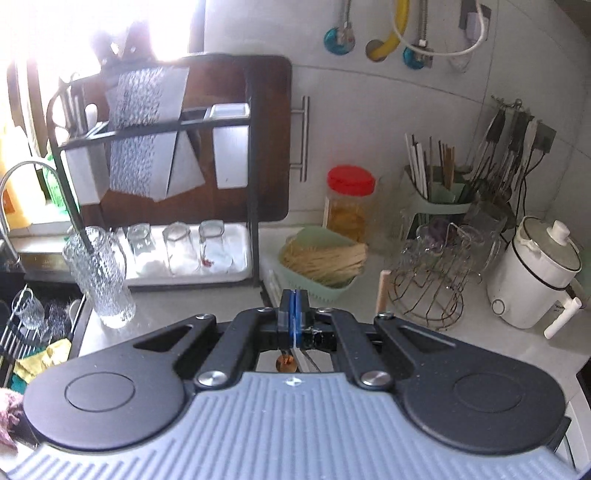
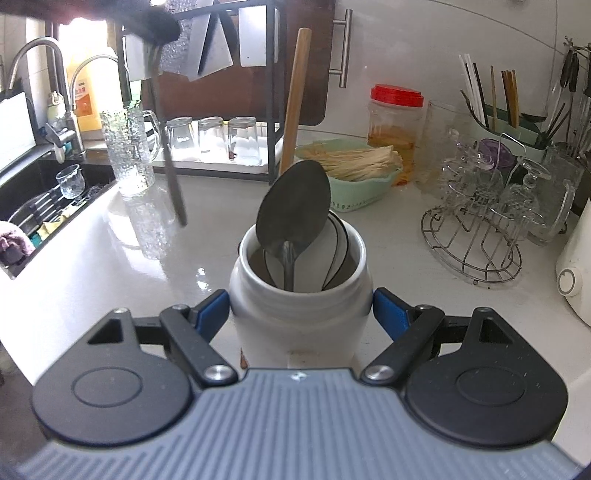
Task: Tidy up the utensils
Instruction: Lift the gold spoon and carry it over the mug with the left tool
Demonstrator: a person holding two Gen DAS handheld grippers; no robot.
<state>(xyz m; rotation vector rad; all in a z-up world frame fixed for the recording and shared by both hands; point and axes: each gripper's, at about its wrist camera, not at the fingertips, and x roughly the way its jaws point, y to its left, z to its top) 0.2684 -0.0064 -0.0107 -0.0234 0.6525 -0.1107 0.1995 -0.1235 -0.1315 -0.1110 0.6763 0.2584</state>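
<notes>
Right wrist view has us braced on the white jar (image 2: 297, 295), the right gripper (image 2: 299, 310) clamped on its sides with a blue pad on each flank, so the jar sits steady on the white counter (image 2: 110, 266). Inside it there's already a big metal spoon (image 2: 293, 206), bowl up, plus what looks like a couple of other pieces we can't make out, and a wooden handle (image 2: 295, 99) sticking up behind.

Up in the top left of the same view, the left gripper (image 2: 155, 27) is pinching a slim metal utensil (image 2: 171, 166) by its upper end, and it hangs down in the air, off to the left of the jar and not touching anything. From the left wrist view the left gripper's blue pads (image 1: 294, 310) are pressed tight together, with only a sliver of something showing below them, so we can't say what kind of utensil it is.

So we reckon we're mid-carry: one more utensil heading for the jar. Next move needs the dangling end brought over the jar mouth, lined up with the gap beside the spoon, then lowered in before letting go. The right side just has to hold firm.
</notes>
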